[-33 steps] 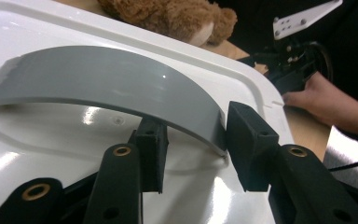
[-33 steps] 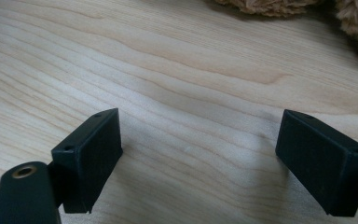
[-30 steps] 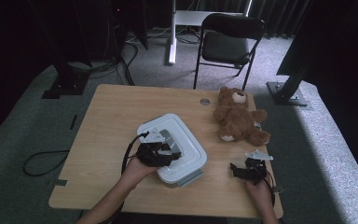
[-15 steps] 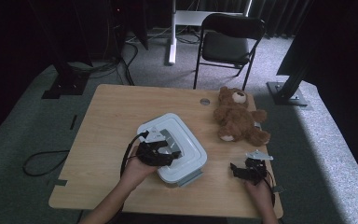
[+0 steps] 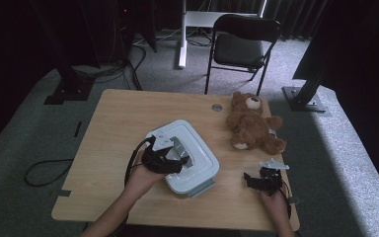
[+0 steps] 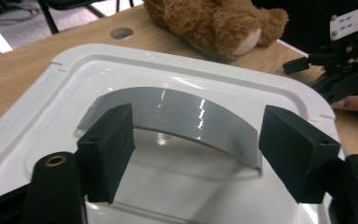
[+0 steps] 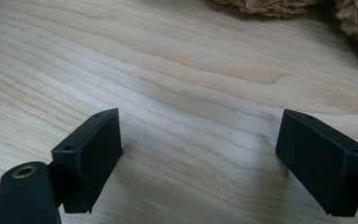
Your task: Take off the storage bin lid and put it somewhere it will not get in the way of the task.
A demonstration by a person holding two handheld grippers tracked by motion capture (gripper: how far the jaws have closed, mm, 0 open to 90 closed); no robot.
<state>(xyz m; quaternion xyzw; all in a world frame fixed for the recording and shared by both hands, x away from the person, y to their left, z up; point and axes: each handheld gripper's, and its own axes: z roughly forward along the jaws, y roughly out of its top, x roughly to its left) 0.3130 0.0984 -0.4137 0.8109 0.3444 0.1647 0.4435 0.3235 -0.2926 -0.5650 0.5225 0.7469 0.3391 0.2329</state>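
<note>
We see a white, square plastic container with rounded corners lying at the middle of the light wooden table, its lid bearing a curved grey plastic handle. The left gripper hovers over the lid. Its jaws have just been opening; in the left gripper view they stand moderately wide, one on each side of the grey handle's arch, and the black pads do not press on it. The handle lies between the jaws and slightly beyond them. The person's left hand comes in from the table's near edge.

The right gripper rests near the table's near right corner, well apart from the container. In the right gripper view we find its jaws spread wide above bare wood, nothing between them.

A brown plush teddy bear lies on its back at the far right of the table, beyond the right gripper and beside the container's far right side, apart from it.
</note>
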